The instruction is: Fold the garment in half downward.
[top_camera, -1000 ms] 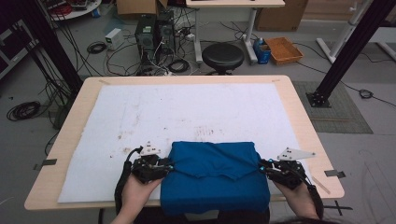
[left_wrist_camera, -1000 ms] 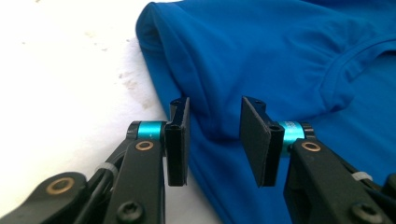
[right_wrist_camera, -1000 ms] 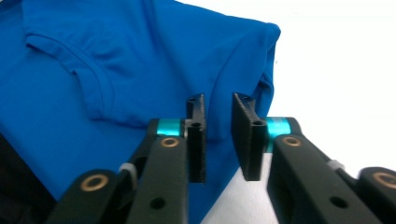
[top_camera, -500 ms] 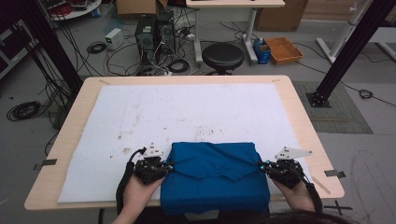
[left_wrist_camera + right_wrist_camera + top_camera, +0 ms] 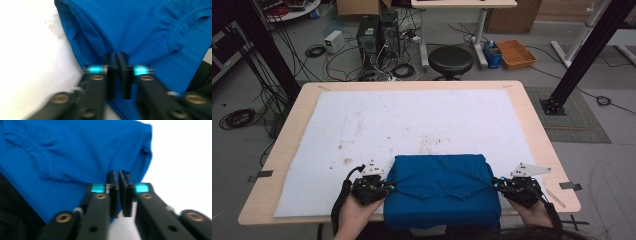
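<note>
High view: folded blue T-shirt (image 5: 442, 192) at the near edge of the desk (image 5: 532, 125), resting on a stained white mat (image 5: 412, 120) and overhanging the front slightly. Left tongs (image 5: 384, 186) at the shirt's left edge, right tongs (image 5: 496, 184) at its right edge, each held in a hand coming up from below. Beyond the desk, a round black stool (image 5: 450, 61), computer towers (image 5: 377, 35) and loose cables on the floor.

Left gripper view: blue T-shirt (image 5: 140, 32) across the upper frame, collar seam visible at right. Left tongs (image 5: 117, 62) nearly shut, a thin gap between the pads, having just opened a little after closing; tips at the folded edge, a thin pinch of cloth likely but not clearly seen.

Right gripper view: blue T-shirt (image 5: 75, 150) at left, white mat at right. Right tongs (image 5: 118, 180) likewise almost closed, just eased open a touch, tips at the shirt's side edge; hard to tell whether fabric is caught.

Judged handling: soft, light, limp knit, prone to sagging and unfolding. Best taken at the doubled side edges, all layers pinched together, both sides lifted evenly.
</note>
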Available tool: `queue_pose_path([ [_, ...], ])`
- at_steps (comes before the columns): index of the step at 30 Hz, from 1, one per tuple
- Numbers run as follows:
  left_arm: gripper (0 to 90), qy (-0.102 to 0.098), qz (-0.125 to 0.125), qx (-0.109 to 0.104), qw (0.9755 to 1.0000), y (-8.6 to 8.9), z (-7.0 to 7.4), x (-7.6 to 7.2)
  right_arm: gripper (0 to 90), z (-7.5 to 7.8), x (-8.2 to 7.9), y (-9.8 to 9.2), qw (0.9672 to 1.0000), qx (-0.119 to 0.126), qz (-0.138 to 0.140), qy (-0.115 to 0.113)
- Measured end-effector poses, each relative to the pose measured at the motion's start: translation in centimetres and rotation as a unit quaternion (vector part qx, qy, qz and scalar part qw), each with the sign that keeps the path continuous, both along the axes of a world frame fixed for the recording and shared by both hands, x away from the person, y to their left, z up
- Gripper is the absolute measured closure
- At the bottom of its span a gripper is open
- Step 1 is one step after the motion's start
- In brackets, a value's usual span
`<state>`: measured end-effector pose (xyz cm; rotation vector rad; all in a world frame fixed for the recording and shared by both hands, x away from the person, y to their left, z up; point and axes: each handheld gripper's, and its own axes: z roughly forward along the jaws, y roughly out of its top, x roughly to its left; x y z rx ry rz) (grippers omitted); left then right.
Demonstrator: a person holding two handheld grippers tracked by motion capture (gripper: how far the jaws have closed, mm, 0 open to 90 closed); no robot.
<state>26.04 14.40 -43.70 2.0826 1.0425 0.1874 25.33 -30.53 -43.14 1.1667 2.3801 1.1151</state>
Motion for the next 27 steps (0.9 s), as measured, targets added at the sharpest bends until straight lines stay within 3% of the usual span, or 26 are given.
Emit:
queue_pose_path([
  [4,64.1,-0.025,0.027,-0.012,0.9993,0.1,0.8,1.3,75.2,1.1,1.2,-0.5,0.9994,0.018,-0.024,-0.019],
  [7,55.4,-0.054,0.047,-0.018,0.9973,-0.2,1.4,3.5,64.4,1.8,3.6,0.0,0.9985,0.032,-0.039,-0.023],
  [9,52.9,-0.058,0.05,-0.026,0.9967,-0.4,1.4,5.3,61.1,2.0,5.4,0.7,0.9979,0.039,-0.045,-0.024],
  [11,51.3,-0.054,0.053,-0.018,0.997,-0.9,1.2,6.8,57.2,1.7,7.3,1.5,0.9979,0.034,-0.052,-0.02],
  [13,51.3,-0.055,0.051,0.013,0.9971,-1.3,0.7,8.0,56.0,0.9,9.0,2.1,0.998,0.028,-0.057,-0.001],
  [15,51.3,-0.025,0.048,0.023,0.9983,-1.5,0.0,8.8,55.6,-0.1,10.2,2.4,0.9977,0.021,-0.058,0.028],
  [16,51.4,-0.012,0.047,0.027,0.9985,-1.5,-0.3,8.9,56.1,-0.6,10.5,2.5,0.9973,0.021,-0.057,0.041],
  [19,56.1,-0.016,0.051,0.018,0.9984,-1.2,-0.5,8.7,66.6,-1.3,10.5,2.2,0.9974,0.023,-0.049,0.048],
  [21,66.6,-0.008,0.046,0.004,0.9989,-1.1,-0.6,8.5,75.8,-1.2,10.4,2.0,0.997,0.035,-0.037,0.058],
  [24,80.9,-0.022,0.038,0.009,0.999,-1.4,-0.6,7.8,83.8,-1.1,9.9,2.3,0.9985,0.023,-0.025,0.043],
  [27,83.3,-0.027,0.035,0.012,0.999,-1.4,-0.4,7.6,84.9,-1.1,9.6,2.3,0.9991,0.02,-0.021,0.032],
])
